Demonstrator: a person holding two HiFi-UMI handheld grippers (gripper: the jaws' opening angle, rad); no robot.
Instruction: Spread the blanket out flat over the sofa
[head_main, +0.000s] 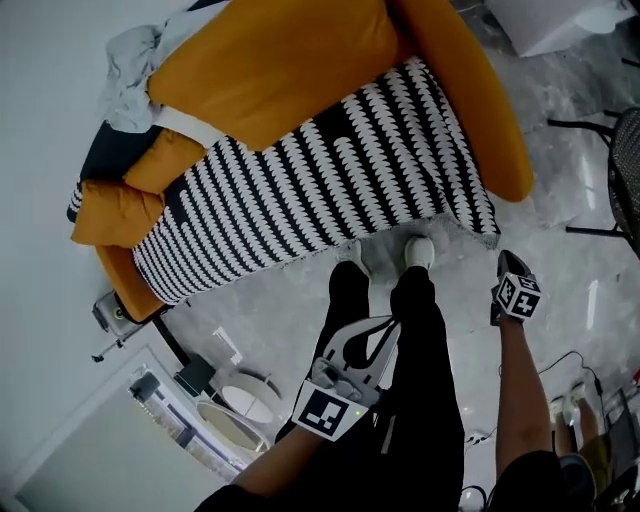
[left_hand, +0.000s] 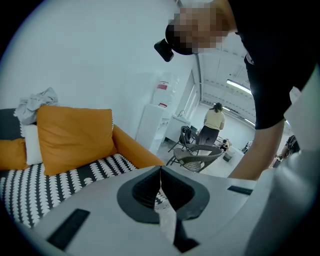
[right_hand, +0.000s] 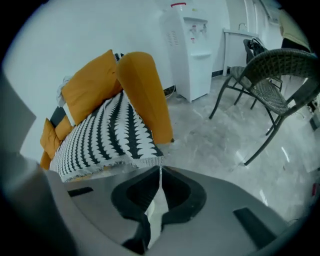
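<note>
**A:** Where's the blanket?

**B:** The blanket (head_main: 330, 170) lies across the seat of the sofa (head_main: 505, 130). Its far edge meets the big cushion (head_main: 270, 60), and the fringed hem (right_hand: 135, 161) hangs over the front.

**A:** Claws?

**B:** The left gripper (left_hand: 160, 170) is clenched on nothing. The right gripper (right_hand: 160, 170) is the same. Both are held by the person's legs, well apart from the cloth.

**A:** Handling?

**B:** It looks like a soft, light woven throw. It's probably limp, so it will sag between two holds and drag on the seat, but it isn't fragile.

**A:** Where to grip?

**B:** At the front corners, one per claw. Pinch a fold of cloth just above the hem, because the fringe threads alone would likely slip out.
</note>
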